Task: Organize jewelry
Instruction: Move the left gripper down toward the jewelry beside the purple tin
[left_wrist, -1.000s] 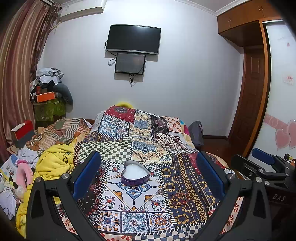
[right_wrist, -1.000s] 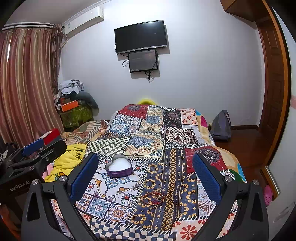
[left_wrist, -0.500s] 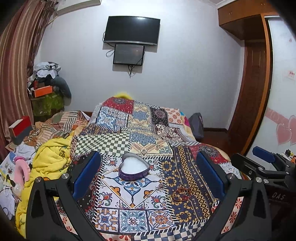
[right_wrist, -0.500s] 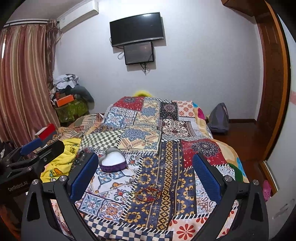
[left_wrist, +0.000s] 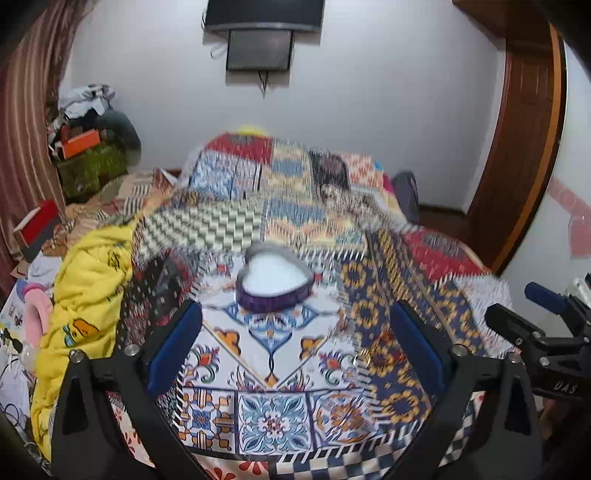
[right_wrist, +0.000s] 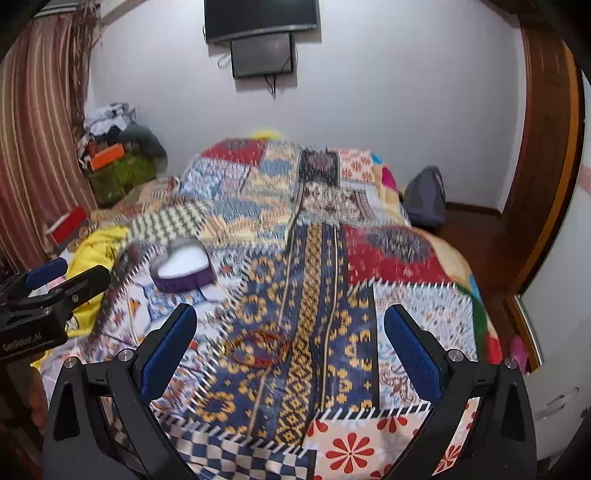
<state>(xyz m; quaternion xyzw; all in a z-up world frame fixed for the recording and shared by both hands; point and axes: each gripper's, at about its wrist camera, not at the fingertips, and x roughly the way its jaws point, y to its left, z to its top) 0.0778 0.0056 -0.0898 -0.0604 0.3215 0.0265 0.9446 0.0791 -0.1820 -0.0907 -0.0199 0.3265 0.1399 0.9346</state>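
Observation:
A heart-shaped purple box (left_wrist: 274, 282) with a white inside lies open on the patchwork bedspread (left_wrist: 273, 410); it also shows in the right wrist view (right_wrist: 183, 269). A tangle of red and gold jewelry (right_wrist: 258, 345) lies on the blue patterned strip, right of the box; in the left wrist view it is a blurred bit (left_wrist: 373, 350). My left gripper (left_wrist: 295, 350) is open and empty, just in front of the box. My right gripper (right_wrist: 291, 350) is open and empty, with the jewelry between its fingers' line of sight.
A yellow blanket (left_wrist: 88, 295) is heaped at the bed's left edge. Boxes and clothes (left_wrist: 88, 147) pile up by the curtain at left. A grey bag (right_wrist: 424, 199) sits on the floor at the right, by the wooden door (right_wrist: 543, 147).
Both grippers have moved forward and tilted down towards the bed; the box and the jewelry look larger and closer. Both stay open. The current frames are motion-blurred.

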